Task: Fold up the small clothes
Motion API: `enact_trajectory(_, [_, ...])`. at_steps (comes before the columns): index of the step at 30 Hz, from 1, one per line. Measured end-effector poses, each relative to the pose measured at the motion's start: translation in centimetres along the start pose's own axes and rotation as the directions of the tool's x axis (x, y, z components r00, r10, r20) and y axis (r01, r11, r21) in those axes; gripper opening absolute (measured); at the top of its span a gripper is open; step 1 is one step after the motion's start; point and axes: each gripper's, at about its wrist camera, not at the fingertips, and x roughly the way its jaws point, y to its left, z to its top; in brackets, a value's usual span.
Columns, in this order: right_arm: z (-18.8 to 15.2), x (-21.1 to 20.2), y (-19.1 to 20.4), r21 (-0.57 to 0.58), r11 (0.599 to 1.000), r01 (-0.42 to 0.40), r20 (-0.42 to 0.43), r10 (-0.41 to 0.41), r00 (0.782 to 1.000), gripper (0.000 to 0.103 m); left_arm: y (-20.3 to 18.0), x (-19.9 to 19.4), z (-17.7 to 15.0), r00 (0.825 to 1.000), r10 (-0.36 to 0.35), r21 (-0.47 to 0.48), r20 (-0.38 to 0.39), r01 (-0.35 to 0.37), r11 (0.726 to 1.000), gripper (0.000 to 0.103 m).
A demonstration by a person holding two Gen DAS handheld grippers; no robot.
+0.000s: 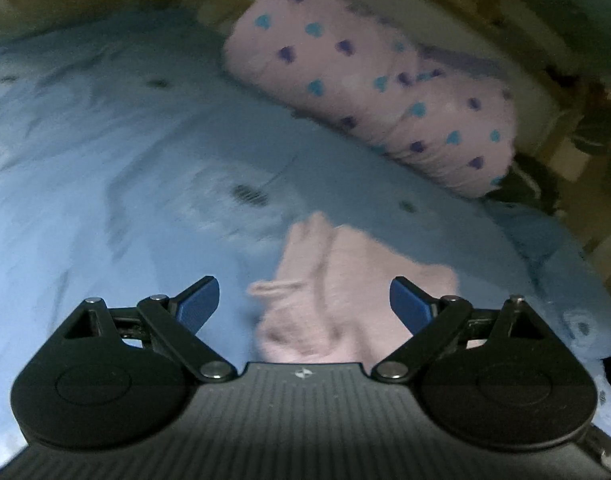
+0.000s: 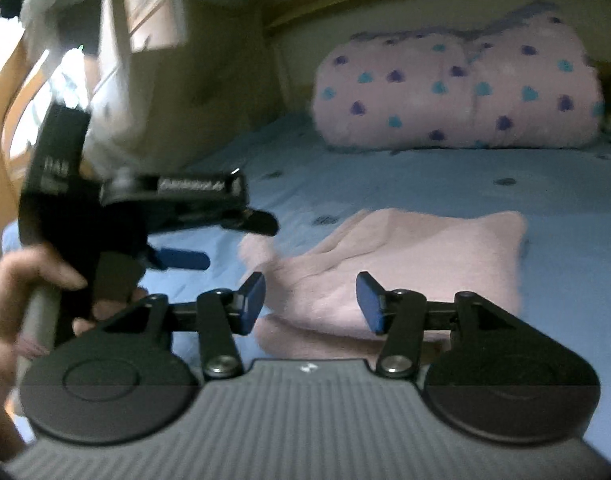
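Left gripper (image 1: 304, 304) w/ jaws spread wide, nothing clamped; the pink garment (image 1: 337, 300) lies crumpled on the blue sheet (image 1: 105, 152) just ahead of and between its fingers. Right gripper (image 2: 310, 300) approx half open, empty, pads clear of the cloth; same garment sits just in front of it. Spotted pink pillow (image 2: 457, 96) well beyond, at the far end. A hand (image 2: 21, 292) grips the left unit, off to the right gripper's left.

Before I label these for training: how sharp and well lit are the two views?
Left wrist: dim, motion-blurred; pink garment and pillow smeared, gripper sharp. Right wrist: dim, softer blur; left gripper and hand streaked, fisheye bending the edges.
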Motion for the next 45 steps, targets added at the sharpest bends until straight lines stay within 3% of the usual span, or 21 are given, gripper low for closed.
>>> enact_trajectory(2, [0.4,-1.3,-1.2,0.035,0.999,0.042,0.022,-0.042,0.999,0.053,-1.2,0.6,-0.1,0.999,-0.034,0.032,0.005,0.034,0.999,0.094])
enact_trajectory(5, [0.8,-2.0,-3.2,0.079,0.989,0.127,0.044,-0.131,0.990,0.054,-2.5,2.3,-0.8,0.999,-0.020,0.068,-0.029,0.022,0.997,0.091])
enact_trajectory(9, [1.0,-1.2,-6.1,0.177,0.962,0.207,-0.016,-0.207,0.978,0.054,-2.8,4.4,-1.7,0.997,0.027,0.081,-0.073,-0.021,0.996,0.088])
enact_trajectory(12, [1.7,0.4,-8.5,0.225,0.942,0.250,-0.043,-0.247,0.968,0.055,-2.2,5.7,-1.7,0.996,-0.002,0.037,-0.092,0.006,0.999,0.088])
enact_trajectory(18, [2.3,4.7,-13.0,0.350,0.897,0.272,-0.160,-0.228,0.960,0.055,-2.4,7.8,-1.8,0.995,-0.044,0.008,-0.095,0.045,0.999,0.088])
enact_trajectory(22, [2.0,6.4,-14.8,0.393,0.883,0.257,-0.171,-0.204,0.964,0.060,-3.3,9.0,-2.4,0.996,0.007,0.045,-0.086,-0.003,0.999,0.088])
enact_trajectory(25, [1.7,7.9,-17.3,0.518,0.828,0.215,-0.187,-0.135,0.973,0.064,-3.7,9.7,-2.8,0.997,0.040,0.067,-0.068,-0.035,0.997,0.088])
enact_trajectory(27, [1.2,8.7,-18.8,0.595,0.781,0.193,-0.202,-0.087,0.976,0.064,-3.8,9.8,-3.0,0.997,0.055,0.070,-0.057,-0.051,0.996,0.081])
enact_trajectory(28, [0.9,9.1,-19.2,0.614,0.767,0.185,-0.206,-0.070,0.976,0.064,-3.8,9.9,-3.0,0.996,0.070,0.071,-0.052,-0.066,0.995,0.067])
enact_trajectory(29, [0.8,9.3,-19.2,0.619,0.765,0.179,-0.205,-0.062,0.977,0.064,-3.8,9.8,-3.0,0.995,0.085,0.072,-0.046,-0.081,0.994,0.046])
enact_trajectory(30, [0.8,9.5,-19.2,0.613,0.771,0.174,-0.204,-0.058,0.977,0.064,-3.5,9.8,-3.0,0.994,0.099,0.064,-0.040,-0.097,0.993,0.036])
enact_trajectory(34, [1.3,10.3,-18.2,0.551,0.819,0.162,-0.206,-0.055,0.977,0.063,-2.2,9.4,-2.4,0.997,0.055,-0.023,-0.045,-0.056,0.998,0.024])
enact_trajectory(36, [1.5,10.5,-17.7,0.525,0.839,0.146,-0.206,-0.042,0.978,0.062,-2.5,8.9,-2.2,0.998,0.058,-0.017,-0.031,-0.059,0.998,0.022])
enact_trajectory(40, [2.3,11.0,-15.7,0.421,0.901,0.105,-0.189,-0.026,0.982,0.040,-2.9,6.0,-1.5,0.996,0.081,-0.022,0.049,-0.080,0.997,0.020])
enact_trajectory(43, [3.6,10.1,-13.5,0.312,0.950,-0.028,-0.108,0.065,0.992,0.038,-2.9,4.5,-1.1,0.984,0.143,0.027,0.102,-0.147,0.989,0.020])
enact_trajectory(45, [4.1,9.9,-11.9,0.215,0.973,-0.080,-0.094,0.102,0.990,0.037,-2.4,5.1,-1.1,0.984,0.166,0.025,0.065,-0.167,0.986,0.020])
